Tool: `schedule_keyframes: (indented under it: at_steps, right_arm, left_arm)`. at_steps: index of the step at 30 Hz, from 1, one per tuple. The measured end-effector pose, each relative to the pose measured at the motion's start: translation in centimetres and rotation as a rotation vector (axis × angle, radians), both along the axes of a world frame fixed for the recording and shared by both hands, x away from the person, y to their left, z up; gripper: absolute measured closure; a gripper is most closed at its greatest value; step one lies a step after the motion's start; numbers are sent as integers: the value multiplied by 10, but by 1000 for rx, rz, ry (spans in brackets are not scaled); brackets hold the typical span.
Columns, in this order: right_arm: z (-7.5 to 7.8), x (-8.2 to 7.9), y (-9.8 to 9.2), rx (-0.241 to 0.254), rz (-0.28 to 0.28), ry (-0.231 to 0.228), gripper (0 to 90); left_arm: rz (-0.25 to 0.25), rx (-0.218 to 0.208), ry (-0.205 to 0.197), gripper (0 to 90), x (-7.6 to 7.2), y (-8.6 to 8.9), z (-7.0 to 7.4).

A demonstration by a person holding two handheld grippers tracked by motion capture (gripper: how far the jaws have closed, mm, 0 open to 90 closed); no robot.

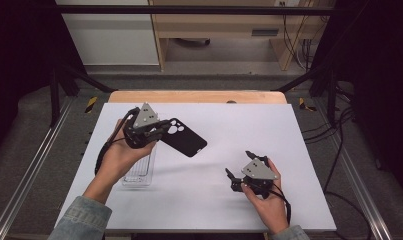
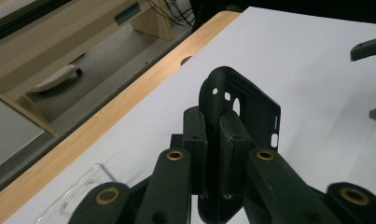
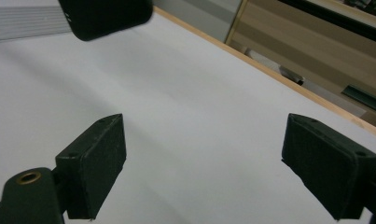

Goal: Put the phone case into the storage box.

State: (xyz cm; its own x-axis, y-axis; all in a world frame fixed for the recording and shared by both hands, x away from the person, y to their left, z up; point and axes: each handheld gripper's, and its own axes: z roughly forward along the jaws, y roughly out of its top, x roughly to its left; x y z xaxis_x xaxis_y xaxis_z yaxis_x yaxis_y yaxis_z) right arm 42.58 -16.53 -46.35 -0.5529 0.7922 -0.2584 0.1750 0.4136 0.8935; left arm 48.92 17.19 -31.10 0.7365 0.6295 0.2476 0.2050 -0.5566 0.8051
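Clear phone case lies flat on white surface beneath the left hand; left tool is clenched on black phone case, held above the surface; right tool stands released, nothing between its jaws. Judgement: pickup done, placement outstanding. Left gripper view alone shows pads pinching the case's side wall.

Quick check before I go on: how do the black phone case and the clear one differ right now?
The black phone case is opaque and held off the table, clamped at one edge by the left gripper; the clear phone case is see-through and lies flat on the white table. The black one is tilted with its camera cutouts showing; the clear one is partly hidden under the left hand. Both look similar in size.
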Motion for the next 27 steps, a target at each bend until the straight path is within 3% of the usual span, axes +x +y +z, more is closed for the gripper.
schedule_keyframes:
  at_steps: [6, 11, 17, 24, 27]
  right_arm:
    - [0, -3, -20, 52, -38, -29, 118]
    - [-4, -5, -34, 51, -57, -38, 119]
    - [-3, -8, -48, 115, -68, -18, 97]
    - [0, -14, -51, 106, -83, -66, 105]
    - [-1, -16, -52, 103, -80, -52, 90]
  left_arm:
    - [35, -27, -22, 828, -4, 21, 9]
    - [56, -42, -27, 828, -3, 38, 10]
    - [86, -47, -37, 828, -5, 51, 16]
    - [104, -37, -55, 828, -11, 61, 24]
    - [111, -37, -63, 828, -12, 67, 26]
